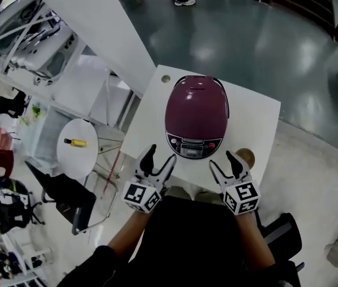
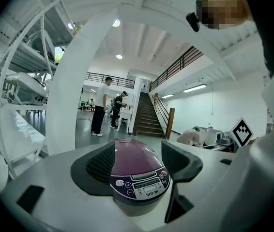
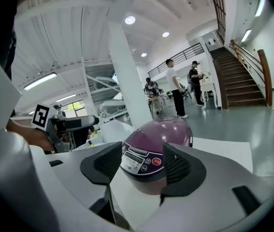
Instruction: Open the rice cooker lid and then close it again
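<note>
We hold the left gripper (image 1: 159, 161) and right gripper (image 1: 229, 163) wide open at lower centre, flanking the closed purple rice cooker (image 1: 196, 115) on the desk (image 1: 258, 124), ready to reach its lid.

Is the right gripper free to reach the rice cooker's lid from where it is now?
Probably yes. The right gripper, jaws apart, is held at the near edge of the table, facing the closed rice cooker, and nothing stands between them.

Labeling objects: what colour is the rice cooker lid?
Glossy purple rice cooker lid, closed; clearest in the head view.
</note>
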`<state>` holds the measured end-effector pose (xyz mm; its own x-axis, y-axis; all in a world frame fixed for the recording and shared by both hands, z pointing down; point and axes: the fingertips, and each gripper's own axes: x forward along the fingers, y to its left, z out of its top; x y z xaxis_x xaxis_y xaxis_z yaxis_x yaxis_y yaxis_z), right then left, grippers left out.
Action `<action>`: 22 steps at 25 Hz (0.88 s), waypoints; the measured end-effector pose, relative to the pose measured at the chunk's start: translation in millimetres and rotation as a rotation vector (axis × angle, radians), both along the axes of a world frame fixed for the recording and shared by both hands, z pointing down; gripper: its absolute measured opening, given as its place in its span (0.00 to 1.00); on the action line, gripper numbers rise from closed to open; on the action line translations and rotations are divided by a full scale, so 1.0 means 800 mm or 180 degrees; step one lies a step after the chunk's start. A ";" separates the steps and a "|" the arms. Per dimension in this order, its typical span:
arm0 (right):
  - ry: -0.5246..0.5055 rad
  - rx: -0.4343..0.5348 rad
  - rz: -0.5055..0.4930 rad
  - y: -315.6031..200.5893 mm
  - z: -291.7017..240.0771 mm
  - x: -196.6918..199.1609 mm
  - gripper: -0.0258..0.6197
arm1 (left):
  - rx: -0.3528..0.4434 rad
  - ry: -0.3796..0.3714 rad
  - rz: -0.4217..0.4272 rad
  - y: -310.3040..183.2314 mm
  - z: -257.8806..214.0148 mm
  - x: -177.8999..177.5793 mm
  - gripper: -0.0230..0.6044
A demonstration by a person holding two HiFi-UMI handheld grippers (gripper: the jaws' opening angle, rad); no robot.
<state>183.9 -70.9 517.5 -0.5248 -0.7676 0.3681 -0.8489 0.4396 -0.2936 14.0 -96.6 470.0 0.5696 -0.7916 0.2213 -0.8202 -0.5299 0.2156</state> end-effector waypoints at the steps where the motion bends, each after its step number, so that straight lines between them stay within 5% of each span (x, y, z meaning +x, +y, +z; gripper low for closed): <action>1: 0.0011 0.0015 -0.0063 -0.003 0.000 -0.009 0.41 | -0.0006 -0.0003 -0.0031 0.000 0.001 -0.003 0.48; 9: 0.0020 -0.0061 -0.0245 -0.027 0.003 -0.062 0.35 | -0.0038 0.0082 -0.0088 -0.012 0.009 -0.026 0.48; 22: 0.0329 -0.0122 -0.0312 -0.070 0.017 -0.096 0.07 | -0.0070 0.0283 0.0113 -0.026 0.020 -0.030 0.48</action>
<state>106.8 -126.7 531.2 -0.5543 -0.6988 0.4521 -0.8290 0.5120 -0.2251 -10.1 -117.2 486.3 0.6153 -0.7661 0.1856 -0.7781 -0.5526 0.2986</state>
